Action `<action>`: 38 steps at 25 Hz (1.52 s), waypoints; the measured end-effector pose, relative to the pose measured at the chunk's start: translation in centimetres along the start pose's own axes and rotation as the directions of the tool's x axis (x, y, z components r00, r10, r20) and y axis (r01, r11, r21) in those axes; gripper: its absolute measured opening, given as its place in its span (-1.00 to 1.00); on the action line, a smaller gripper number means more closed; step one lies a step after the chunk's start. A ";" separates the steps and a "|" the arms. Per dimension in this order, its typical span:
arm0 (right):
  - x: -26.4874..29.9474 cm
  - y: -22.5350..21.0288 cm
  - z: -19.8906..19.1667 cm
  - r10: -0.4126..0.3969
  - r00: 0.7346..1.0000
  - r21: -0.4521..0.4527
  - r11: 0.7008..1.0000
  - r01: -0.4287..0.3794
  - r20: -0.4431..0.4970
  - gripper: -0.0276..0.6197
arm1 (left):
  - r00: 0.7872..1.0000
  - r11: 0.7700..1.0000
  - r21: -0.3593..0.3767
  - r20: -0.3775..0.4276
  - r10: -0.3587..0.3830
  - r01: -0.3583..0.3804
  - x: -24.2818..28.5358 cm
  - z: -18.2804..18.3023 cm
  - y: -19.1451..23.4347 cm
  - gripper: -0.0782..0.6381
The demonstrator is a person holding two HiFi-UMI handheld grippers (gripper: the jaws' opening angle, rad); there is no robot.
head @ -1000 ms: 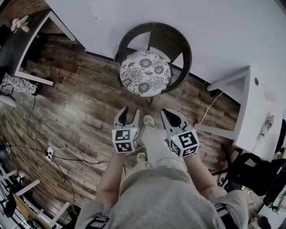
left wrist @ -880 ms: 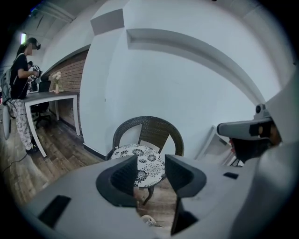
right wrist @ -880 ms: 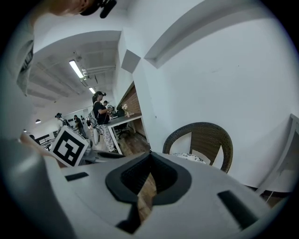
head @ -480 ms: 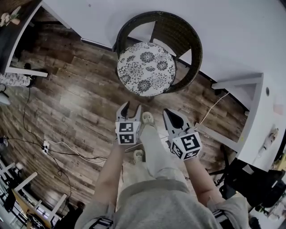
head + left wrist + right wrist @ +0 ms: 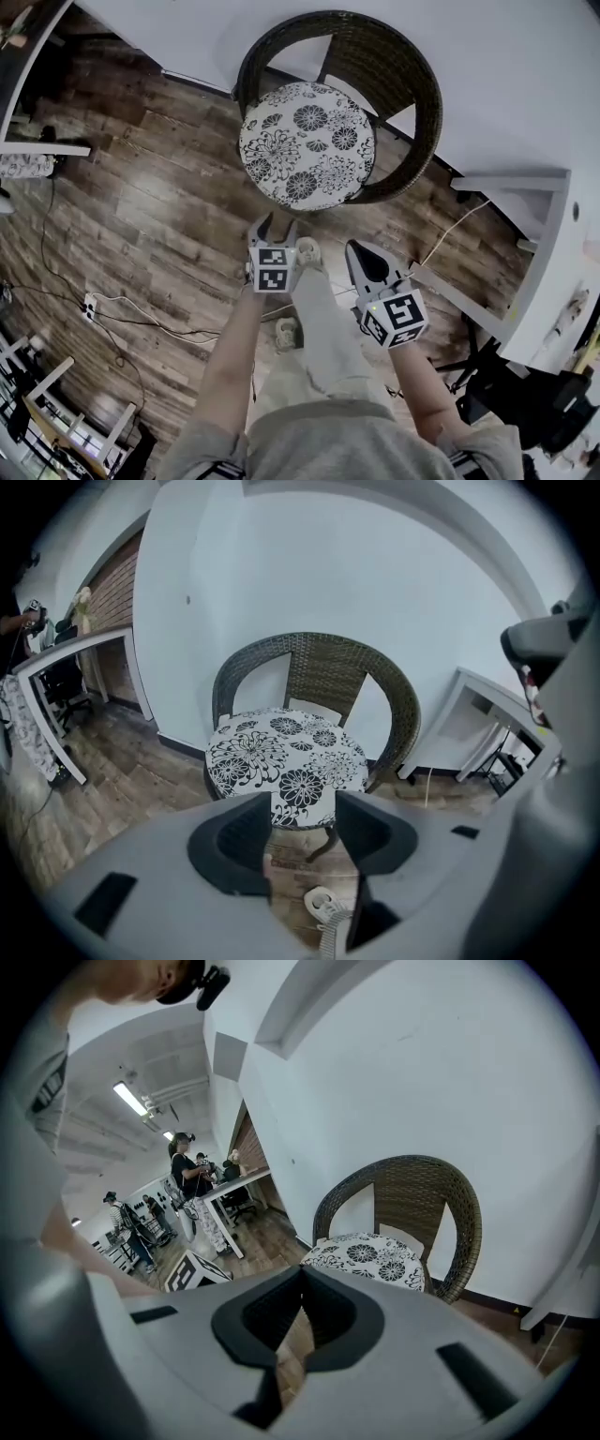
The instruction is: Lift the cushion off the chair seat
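Note:
A round cushion with a black-and-white flower print lies flat on the seat of a dark wicker tub chair against the white wall. My left gripper hangs just short of the cushion's front edge. Its jaws are opening with nothing between them. In the left gripper view the cushion shows beyond the left gripper, apart from it. My right gripper is further right and further back from the chair, its jaws shut and empty. The right gripper view shows the cushion past the right gripper.
A white desk stands right of the chair, with a cable running down beside it. A power strip and cords lie on the wood floor at left. Another white table is far left. The person's shoe sits between the grippers. People stand far back.
Both grippers have sunk and come closer to the chair's front. The chair and cushion loom larger in the head view. The left jaws stand a little wider.

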State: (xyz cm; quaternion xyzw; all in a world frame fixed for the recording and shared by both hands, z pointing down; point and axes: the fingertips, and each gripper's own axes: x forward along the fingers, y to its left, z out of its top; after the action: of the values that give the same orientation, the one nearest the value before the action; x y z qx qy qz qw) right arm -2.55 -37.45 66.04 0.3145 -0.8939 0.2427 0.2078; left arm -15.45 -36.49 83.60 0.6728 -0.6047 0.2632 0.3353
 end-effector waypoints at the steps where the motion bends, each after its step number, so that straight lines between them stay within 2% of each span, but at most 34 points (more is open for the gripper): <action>1: 0.3 -0.2 -0.4 0.002 1.000 0.001 1.000 -0.002 -0.007 -0.90 | 1.000 1.000 0.004 -0.008 0.000 0.000 0.7 -0.3 0.1 -0.22; 7: 1.7 -1.0 -2.2 0.013 0.999 0.017 1.000 -0.012 -0.037 -0.90 | 0.998 0.999 0.040 -0.061 -0.001 0.003 4.3 -1.9 0.7 -0.19; 14: 3.0 -1.3 -4.5 0.039 0.997 0.047 0.998 -0.036 -0.069 -0.90 | 0.994 0.999 0.034 -0.109 0.014 -0.010 7.8 -3.3 2.1 -0.18; 21: 3.8 -1.4 -5.9 0.057 0.994 0.079 0.996 -0.050 -0.093 -0.90 | 0.985 0.998 0.068 -0.169 0.026 -0.015 10.5 -4.9 3.2 -0.18; 31: 4.7 -2.0 -7.3 0.051 0.993 0.108 0.993 -0.040 -0.104 -0.90 | 0.985 0.994 0.104 -0.172 0.032 -0.014 12.2 -5.5 3.4 -0.19; 36: 4.7 -1.7 -7.2 0.055 0.994 0.111 0.993 -0.044 -0.098 -0.90 | 0.983 0.991 0.131 -0.181 0.037 -0.013 12.3 -5.5 3.6 -0.29; 38: 4.6 -1.4 -7.0 0.056 0.994 0.108 0.993 -0.046 -0.094 -0.90 | 0.981 0.985 0.170 -0.187 0.053 -0.021 12.0 -5.6 3.8 -0.51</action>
State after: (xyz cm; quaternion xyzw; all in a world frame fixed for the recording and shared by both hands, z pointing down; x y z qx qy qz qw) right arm -3.40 -36.56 74.42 0.2898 -0.8766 0.3096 0.2275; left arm -17.38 -39.99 96.78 0.6589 -0.5580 0.3826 0.3289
